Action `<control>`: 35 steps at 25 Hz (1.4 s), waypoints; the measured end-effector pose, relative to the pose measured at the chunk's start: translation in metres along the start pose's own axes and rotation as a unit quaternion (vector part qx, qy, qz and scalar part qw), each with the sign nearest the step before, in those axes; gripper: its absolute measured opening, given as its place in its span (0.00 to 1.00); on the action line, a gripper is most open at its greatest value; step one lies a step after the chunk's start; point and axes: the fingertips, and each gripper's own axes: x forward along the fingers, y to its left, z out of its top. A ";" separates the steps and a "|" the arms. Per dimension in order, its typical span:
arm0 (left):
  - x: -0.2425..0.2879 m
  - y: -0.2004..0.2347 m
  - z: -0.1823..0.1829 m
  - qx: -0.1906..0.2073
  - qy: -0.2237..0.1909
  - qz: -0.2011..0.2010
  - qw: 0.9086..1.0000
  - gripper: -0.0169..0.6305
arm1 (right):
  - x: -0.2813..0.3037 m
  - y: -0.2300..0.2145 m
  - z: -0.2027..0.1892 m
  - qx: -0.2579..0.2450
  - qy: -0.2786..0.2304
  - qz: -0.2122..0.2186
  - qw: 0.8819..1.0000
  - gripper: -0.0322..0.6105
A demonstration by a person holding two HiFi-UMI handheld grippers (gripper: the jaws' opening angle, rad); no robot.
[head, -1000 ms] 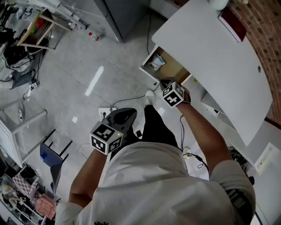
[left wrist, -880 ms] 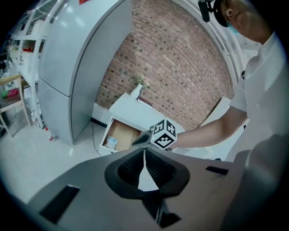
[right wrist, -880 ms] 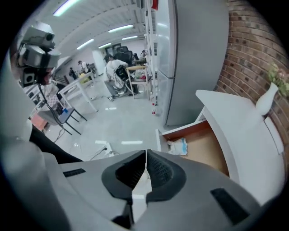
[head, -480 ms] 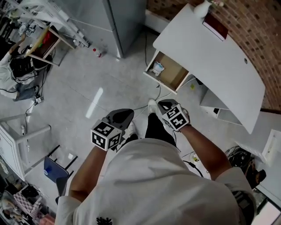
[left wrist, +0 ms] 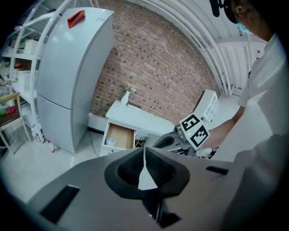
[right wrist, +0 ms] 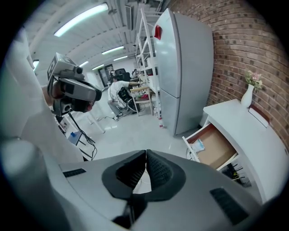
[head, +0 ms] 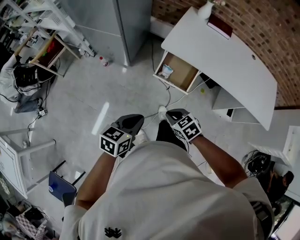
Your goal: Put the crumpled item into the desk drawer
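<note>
While both grippers hang close to the person's torso, well apart from the white counter (head: pixel 225 61), the crumpled item (head: pixel 166 71) lies inside the open drawer (head: pixel 183 77) — a pale, bluish-white wad on the brown bottom. It sits near the drawer's front panel, on the side toward the grey refrigerator (head: pixel 126 23). The drawer is pulled out from under the counter's top, over the grey floor (head: pixel 84 93).

The left gripper (left wrist: pixel 144 155) has its jaws together: the ribbed dark pads meet at their tips and clamp nothing. The right gripper (right wrist: pixel 146 160) is the same, with its pads pressed tip to tip and nothing held. From the head view the two grippers sit side by side above the person's shoes, and each marker cube faces up. Both point roughly toward the counter.

On the counter's far end, against the brick wall (head: pixel 262 28), stand a small white vase (head: pixel 205 9) and, just beside it, a flat dark red object (head: pixel 220 26). A cable (head: pixel 161 96) trails across the floor between the drawer and the person's feet — its ends cannot be made out.
</note>
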 end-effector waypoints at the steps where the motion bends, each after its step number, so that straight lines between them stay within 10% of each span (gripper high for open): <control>1: -0.004 -0.003 -0.003 0.002 -0.001 -0.002 1.000 0.07 | -0.003 0.007 0.000 0.002 -0.004 0.000 1.000 0.10; 35: -0.069 0.000 -0.046 -0.013 -0.021 0.004 1.000 0.07 | -0.012 0.114 0.030 -0.024 -0.034 0.037 0.998 0.10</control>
